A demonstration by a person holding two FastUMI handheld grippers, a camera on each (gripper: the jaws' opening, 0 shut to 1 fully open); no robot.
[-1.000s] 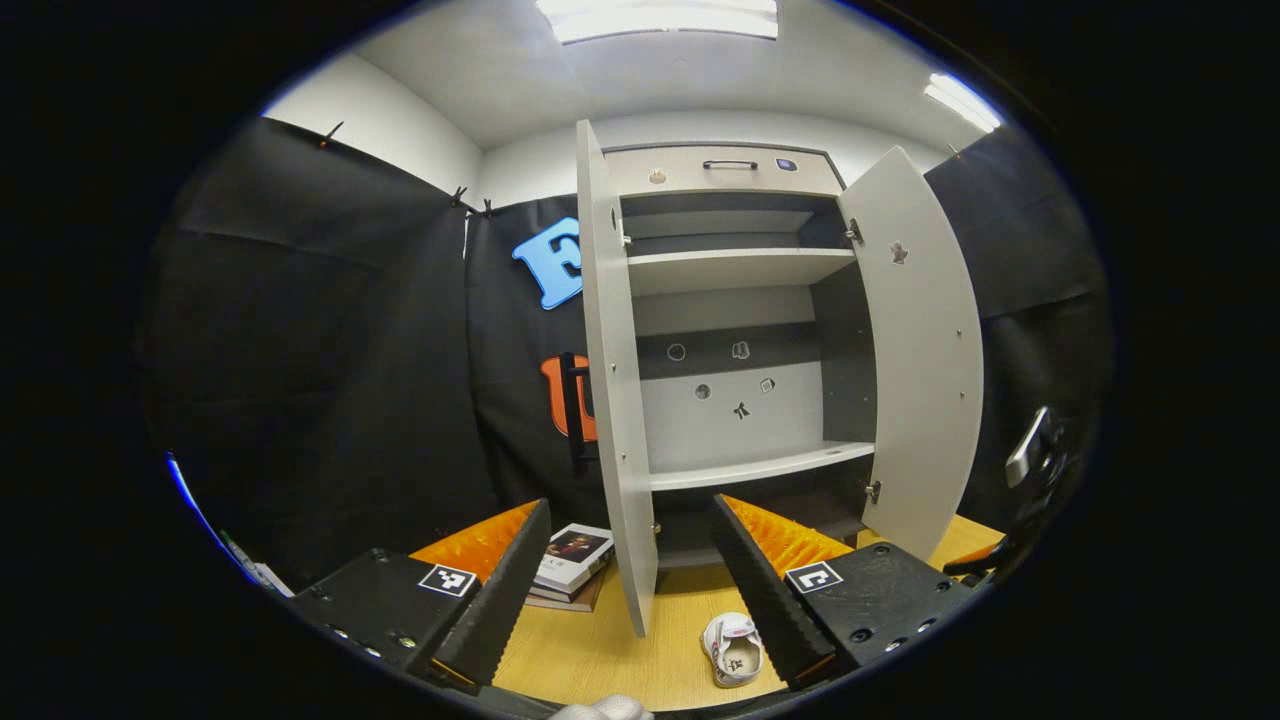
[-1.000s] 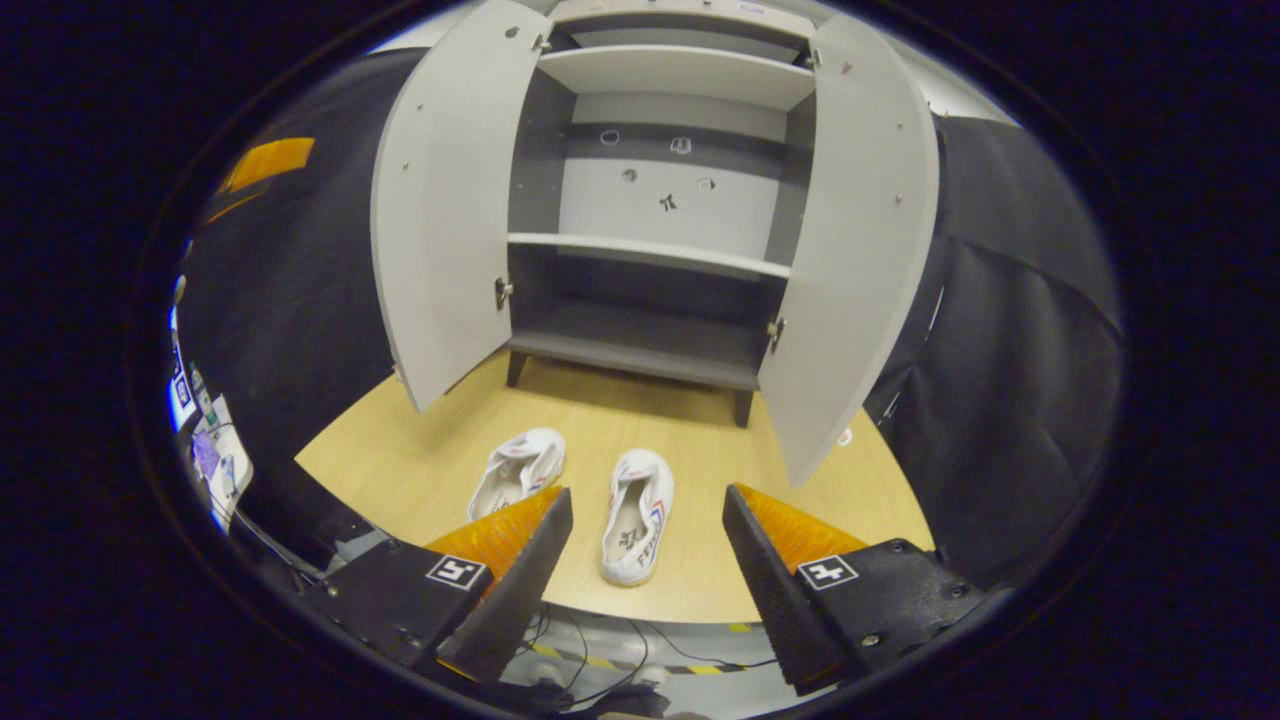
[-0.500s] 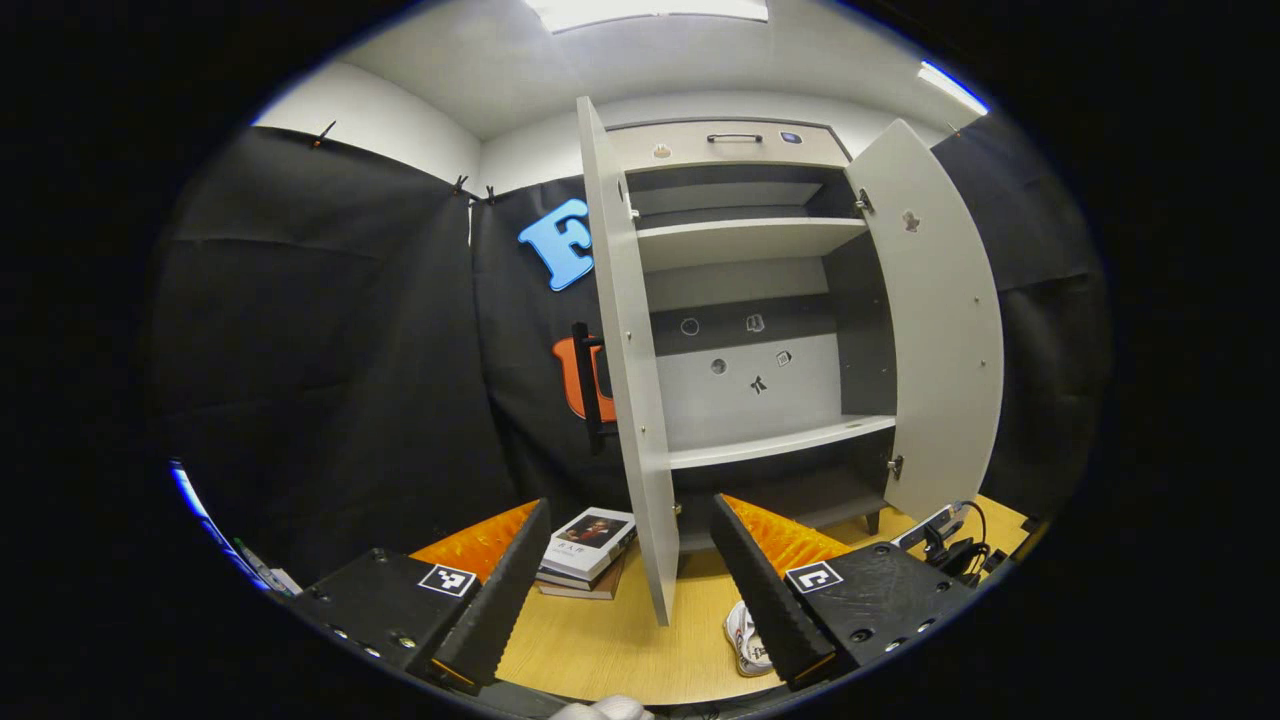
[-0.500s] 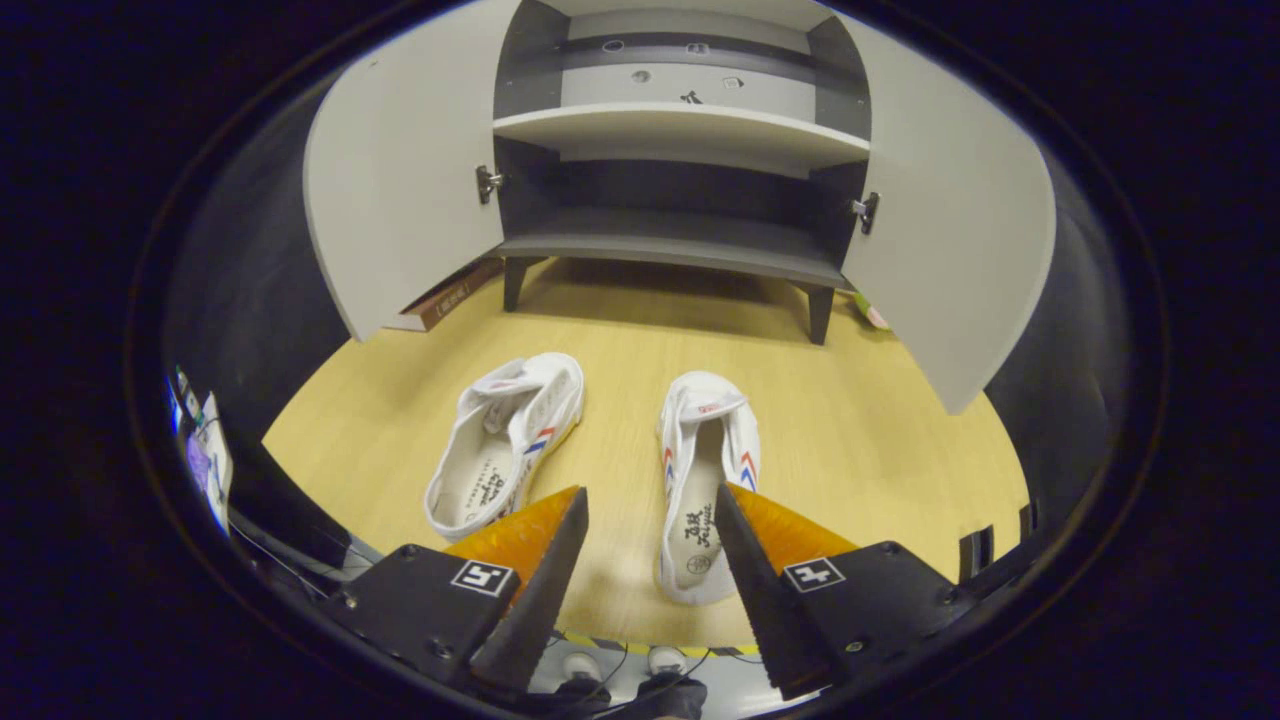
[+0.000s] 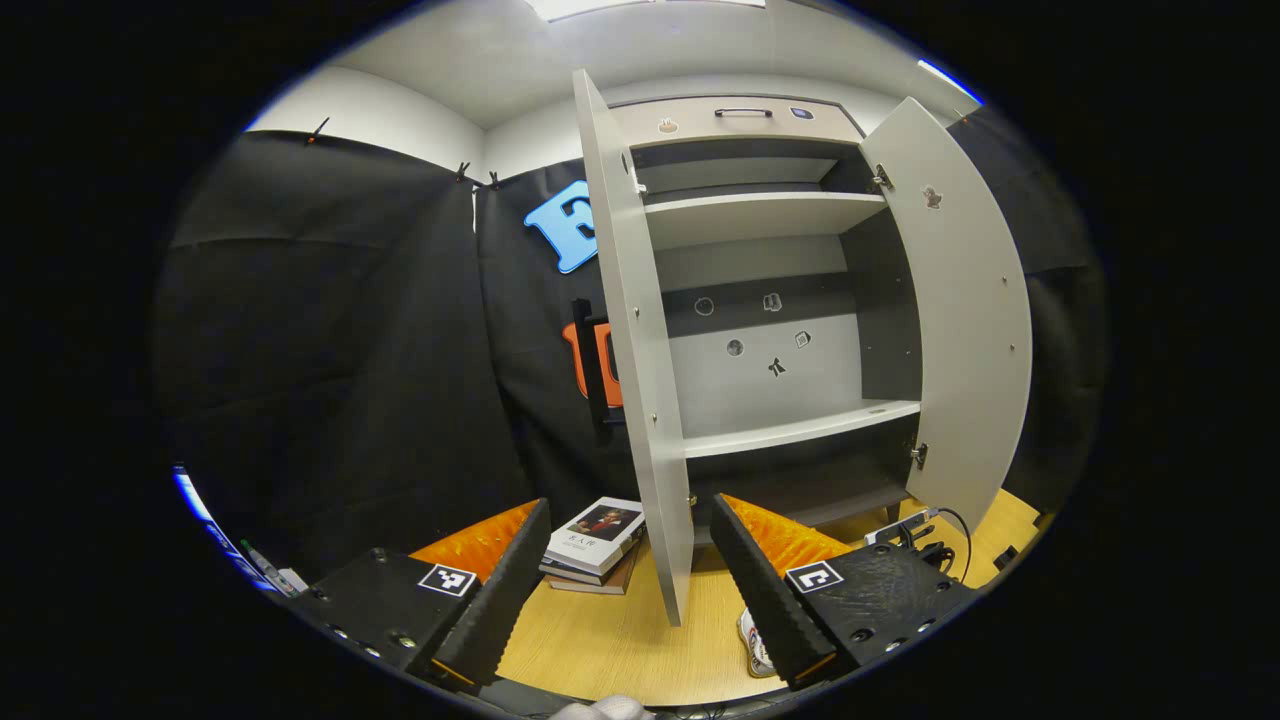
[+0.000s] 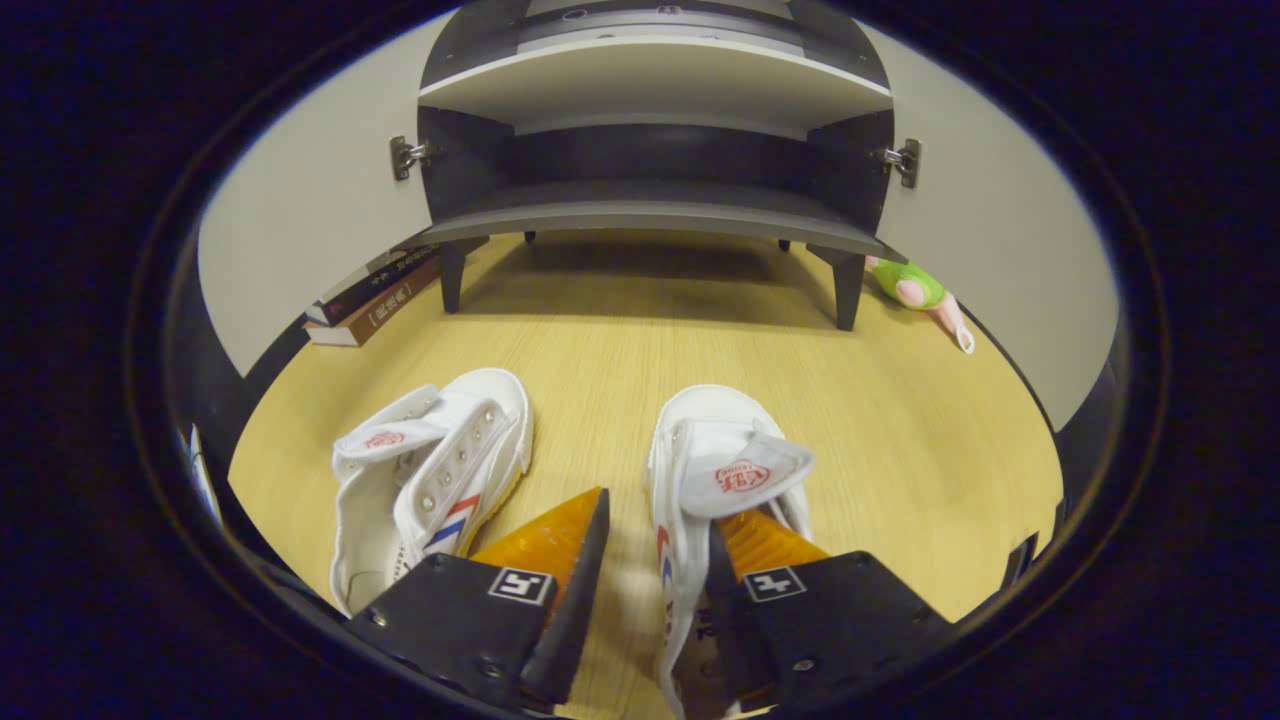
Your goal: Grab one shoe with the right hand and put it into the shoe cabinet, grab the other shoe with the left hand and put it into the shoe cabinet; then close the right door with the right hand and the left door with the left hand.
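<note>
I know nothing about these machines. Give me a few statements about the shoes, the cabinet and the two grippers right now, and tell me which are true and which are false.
1. Both cabinet doors stand open. True.
2. One shoe already sits on the cabinet's bottom shelf. False: both white shoes lie on the wooden floor in front of it.
3. The right gripper has come down over the right-hand shoe, one finger inside it and one outside its wall. True, though I cannot tell whether it has clamped yet.
4. The left gripper is holding the other shoe. False: its fingers are spread wide with nothing between them.
5. A stack of books lies on the floor beside the cabinet. True.
</note>
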